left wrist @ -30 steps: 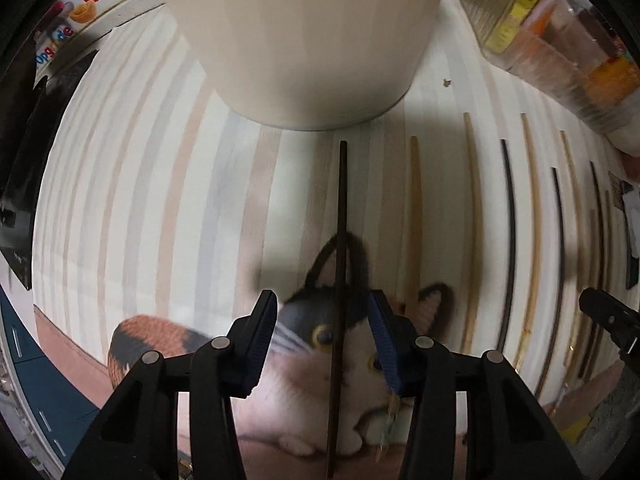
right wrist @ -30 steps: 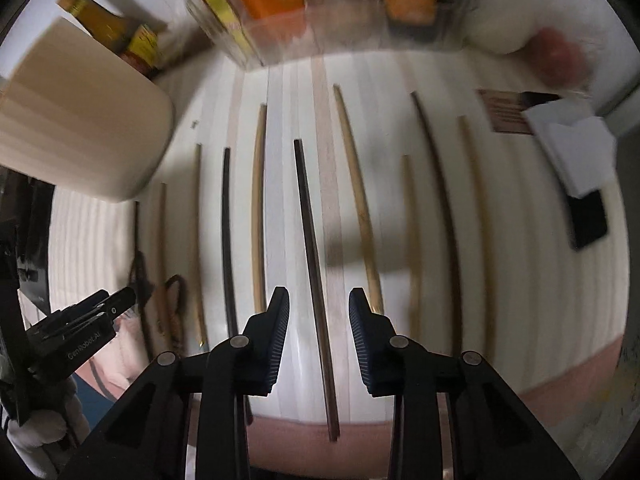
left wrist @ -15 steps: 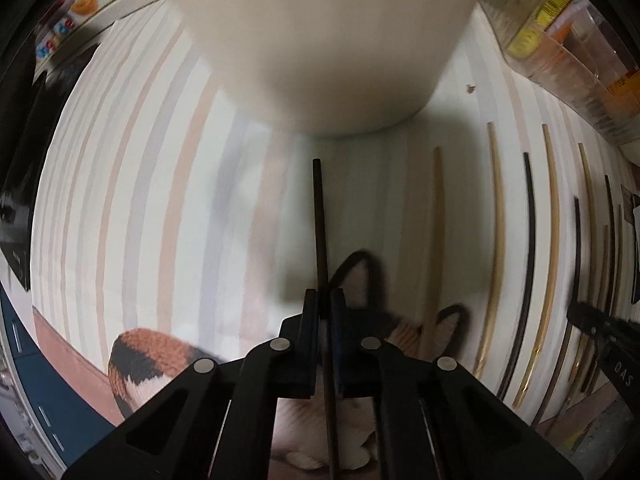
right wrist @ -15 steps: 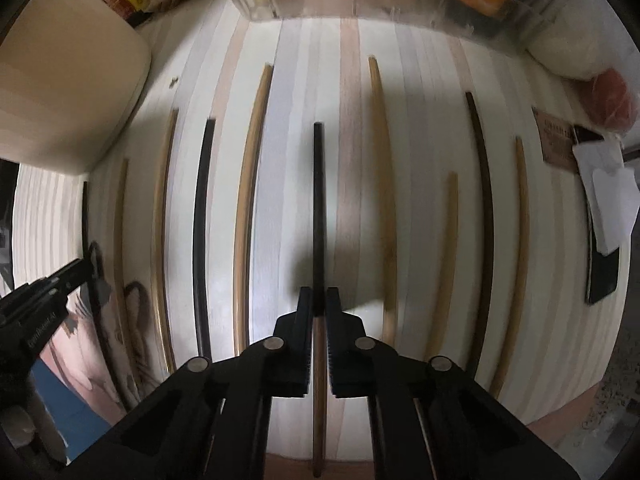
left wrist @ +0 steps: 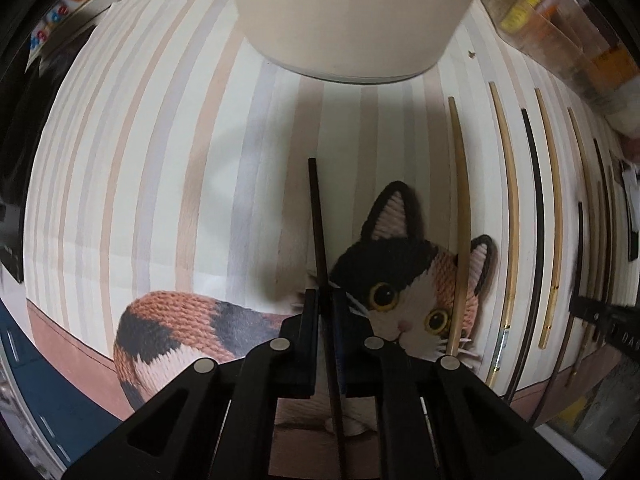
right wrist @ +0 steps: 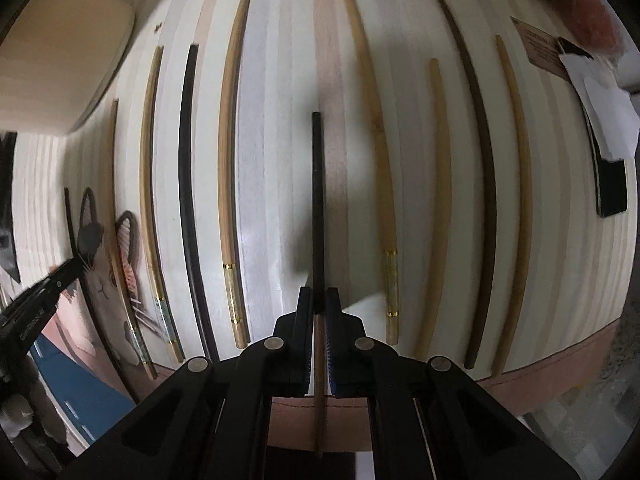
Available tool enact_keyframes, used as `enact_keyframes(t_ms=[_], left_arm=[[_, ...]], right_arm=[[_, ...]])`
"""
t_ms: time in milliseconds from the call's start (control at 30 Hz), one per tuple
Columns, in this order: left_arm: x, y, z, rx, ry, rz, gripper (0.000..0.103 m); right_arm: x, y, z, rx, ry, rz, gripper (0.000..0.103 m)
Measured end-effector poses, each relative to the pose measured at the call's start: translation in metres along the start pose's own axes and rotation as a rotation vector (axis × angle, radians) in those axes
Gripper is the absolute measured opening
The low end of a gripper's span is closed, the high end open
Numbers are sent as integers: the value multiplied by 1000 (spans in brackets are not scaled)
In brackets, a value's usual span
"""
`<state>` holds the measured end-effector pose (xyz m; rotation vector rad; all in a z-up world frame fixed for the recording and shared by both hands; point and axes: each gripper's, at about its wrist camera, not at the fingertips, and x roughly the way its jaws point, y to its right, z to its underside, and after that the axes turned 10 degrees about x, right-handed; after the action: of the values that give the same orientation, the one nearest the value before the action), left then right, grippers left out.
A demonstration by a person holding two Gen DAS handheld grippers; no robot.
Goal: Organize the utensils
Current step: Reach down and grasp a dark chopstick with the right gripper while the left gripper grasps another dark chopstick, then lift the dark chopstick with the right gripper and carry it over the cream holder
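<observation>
My left gripper is shut on a thin dark chopstick and holds it above the striped cloth, its tip pointing at the cream cylindrical holder just ahead. My right gripper is shut on a dark chopstick with a brown handle end, lifted above the cloth. Several chopsticks, tan and dark, lie in parallel on the cloth on both sides of it, such as a tan one and a black one. The holder shows at the far left in the right wrist view.
The cloth carries a knitted cat picture. Clear containers with yellow and orange contents stand at the back right. A white paper and a black flat object lie at the right. The left gripper shows at the left edge.
Both grippers went from open around their chopsticks to shut on them one second ago, then lifted them off the cloth. The left one has drawn back a little from the holder.
</observation>
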<state>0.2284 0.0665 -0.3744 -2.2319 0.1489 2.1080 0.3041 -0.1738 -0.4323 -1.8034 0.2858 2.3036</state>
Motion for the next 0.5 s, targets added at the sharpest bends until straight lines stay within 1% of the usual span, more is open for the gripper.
enact_keyframes(t_ms=[100, 167, 200, 233, 267, 333, 400, 467, 500], left_arm=[[3, 1, 9, 7, 8, -6, 6], [5, 0, 13, 11, 10, -9, 5], [2, 10, 2, 12, 9, -11, 4], [0, 14, -4, 14, 13, -13, 4], [2, 20, -8, 13, 18, -14, 3], [1, 21, -11, 5, 22, -24, 3], [-2, 22, -9, -2, 51, -34, 3], [-16, 17, -5, -6, 79, -39, 3], [-26, 18, -10, -11, 89, -35, 3]], right_arm=[[0, -11, -6, -27, -36, 44, 7], [8, -16, -14, -33, -50, 69, 7], [10, -20, -18, -34, -52, 83, 7], [19, -29, -32, -34, -49, 98, 7], [23, -37, -37, -34, -45, 105, 7], [22, -41, -38, -22, -8, 92, 6], [22, -42, -32, -4, 28, 63, 6], [16, -32, -21, 23, 57, 34, 6], [13, -31, -17, 36, 73, 12, 6]])
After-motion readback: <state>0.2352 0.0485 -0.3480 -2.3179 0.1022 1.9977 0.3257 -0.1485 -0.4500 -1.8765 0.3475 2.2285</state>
